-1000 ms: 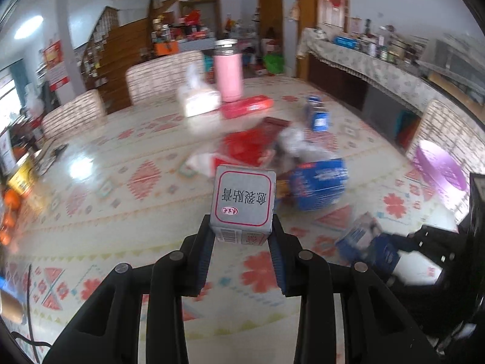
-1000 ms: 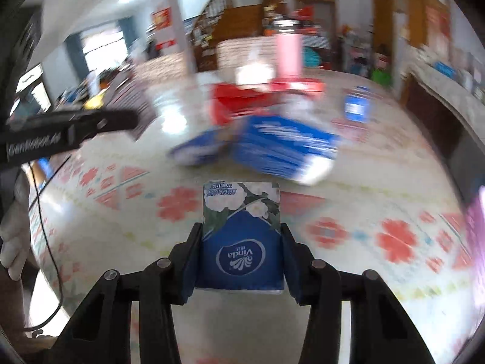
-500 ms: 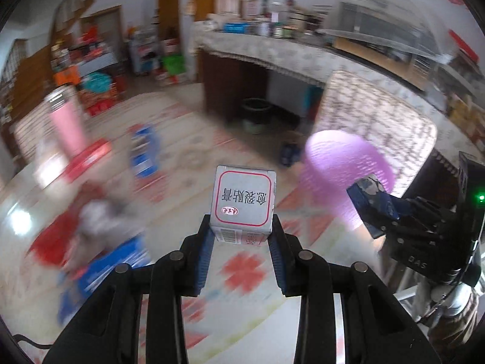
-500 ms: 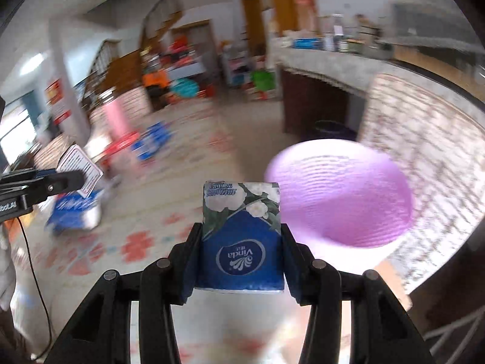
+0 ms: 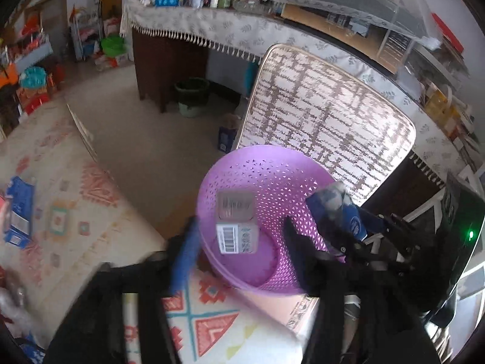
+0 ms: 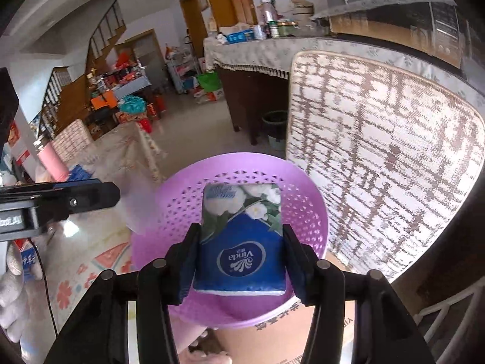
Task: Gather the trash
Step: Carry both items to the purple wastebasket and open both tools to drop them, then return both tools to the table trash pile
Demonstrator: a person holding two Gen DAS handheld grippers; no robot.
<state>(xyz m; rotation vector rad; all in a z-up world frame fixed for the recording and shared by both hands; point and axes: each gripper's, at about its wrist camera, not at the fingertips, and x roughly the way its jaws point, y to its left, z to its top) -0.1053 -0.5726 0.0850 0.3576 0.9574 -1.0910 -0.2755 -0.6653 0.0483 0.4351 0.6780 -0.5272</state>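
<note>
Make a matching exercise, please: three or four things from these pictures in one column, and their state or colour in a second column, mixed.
Things:
1. small box
2. tissue pack
3. basket
4. left gripper

States:
a. purple, with holes
b. open, nothing between its fingers
c. between the right gripper's fingers
d. loose, over the basket

Pairs: 1-d, 2-c, 3-a, 4-b

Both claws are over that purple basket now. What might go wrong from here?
The small box has left the open left gripper, whose jaws have just been opening, and looks mid-fall; it might bounce off the purple basket. The tissue pack sits between the right gripper fingers, which have been opening slightly; it may slip crooked. The grippers are close and might bump.
</note>
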